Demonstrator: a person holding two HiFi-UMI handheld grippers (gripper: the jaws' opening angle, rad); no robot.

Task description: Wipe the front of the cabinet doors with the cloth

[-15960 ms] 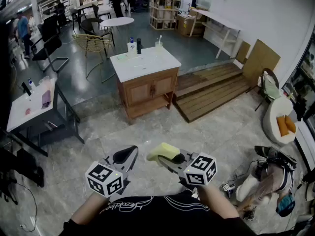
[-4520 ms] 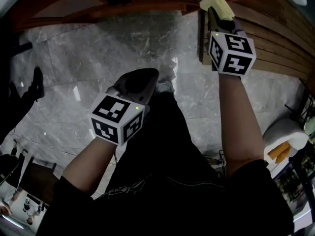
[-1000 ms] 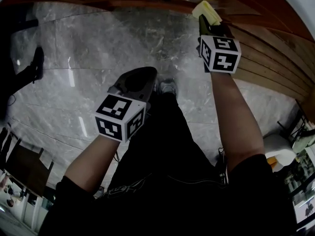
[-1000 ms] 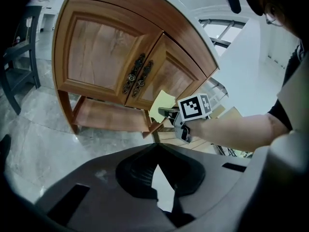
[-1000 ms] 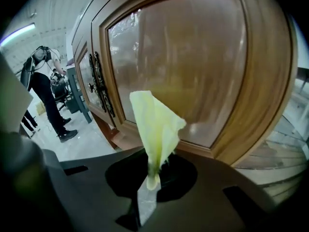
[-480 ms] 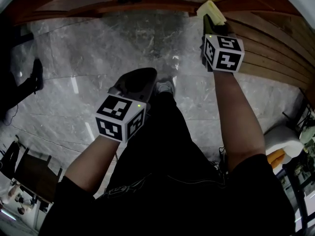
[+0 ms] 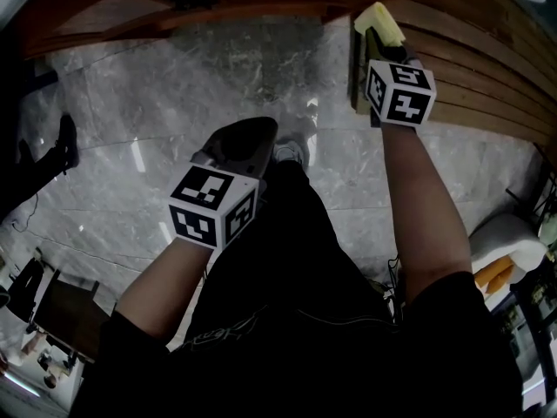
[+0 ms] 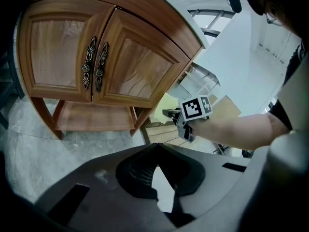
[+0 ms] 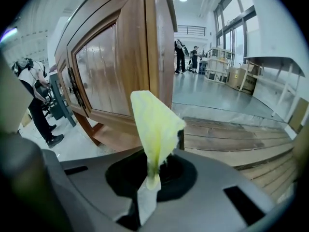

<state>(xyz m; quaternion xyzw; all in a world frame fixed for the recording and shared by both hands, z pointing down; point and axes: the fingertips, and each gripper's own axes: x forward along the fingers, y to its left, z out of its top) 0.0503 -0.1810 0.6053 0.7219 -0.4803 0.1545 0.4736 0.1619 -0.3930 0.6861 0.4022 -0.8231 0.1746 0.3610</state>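
Note:
The wooden cabinet [image 8: 137,62] has two panelled doors with dark metal handles [image 8: 92,63]; in the head view only its lower edge [image 7: 218,11] shows along the top. My right gripper [image 9: 153,174] is shut on a folded yellow cloth [image 9: 154,124], which stands up just off the cabinet's right front corner [image 9: 159,57]. I cannot tell whether the cloth touches the wood. In the head view the cloth [image 7: 377,20] sticks out beyond the right gripper [image 7: 385,46]. My left gripper [image 7: 248,138] hangs lower over the floor, shut and holding nothing [image 8: 155,146].
A slatted wooden platform [image 7: 487,85] lies to the right of the cabinet on the grey marble floor [image 7: 174,85]. A person stands at the left in the right gripper view [image 9: 34,95]. A white seat with an orange cushion [image 7: 505,251] is at the right.
Since 16 s ago I have come from across the room up to the cabinet. In the last second the right gripper with the cloth has drifted slightly right; the left gripper has stayed put.

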